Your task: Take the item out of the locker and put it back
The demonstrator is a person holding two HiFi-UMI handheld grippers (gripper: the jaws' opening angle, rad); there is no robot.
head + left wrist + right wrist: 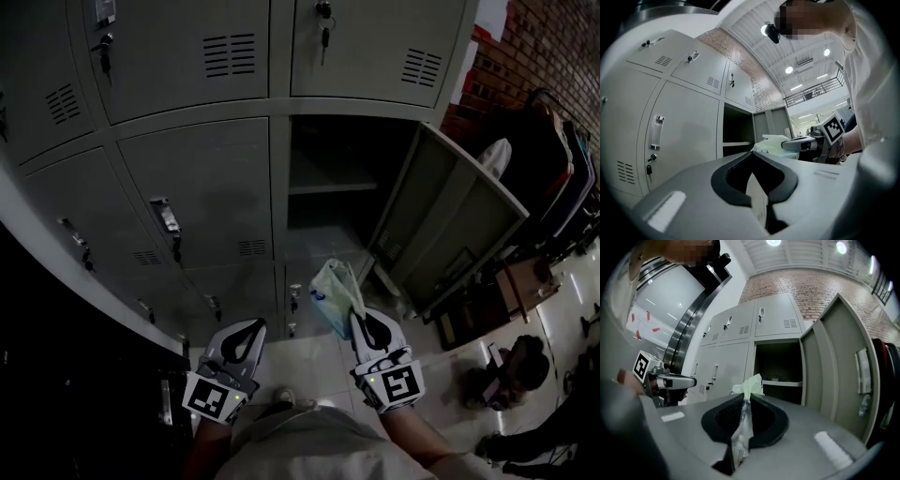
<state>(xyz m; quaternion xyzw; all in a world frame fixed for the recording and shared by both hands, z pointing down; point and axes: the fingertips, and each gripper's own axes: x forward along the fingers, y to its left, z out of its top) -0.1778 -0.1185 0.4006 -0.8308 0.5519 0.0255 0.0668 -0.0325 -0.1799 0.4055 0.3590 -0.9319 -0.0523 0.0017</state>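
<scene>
No text, number or brand is legible in any view. The marker cube [214, 397] on the left gripper [259, 326] and the one on the right gripper [357, 315] each carry 1 black-and-white square code (a pattern, not lettering). The label plate [103, 9] on an upper locker door [178, 56] is too small to read, as is a dark patch on the plastic bag [333, 292].

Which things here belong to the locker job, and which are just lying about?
Job: pale plastic packet, pinched in the right gripper; open locker; its swung-out door.
Lying about: closed lockers; hanging clothes at right; left gripper, shut and empty.
</scene>
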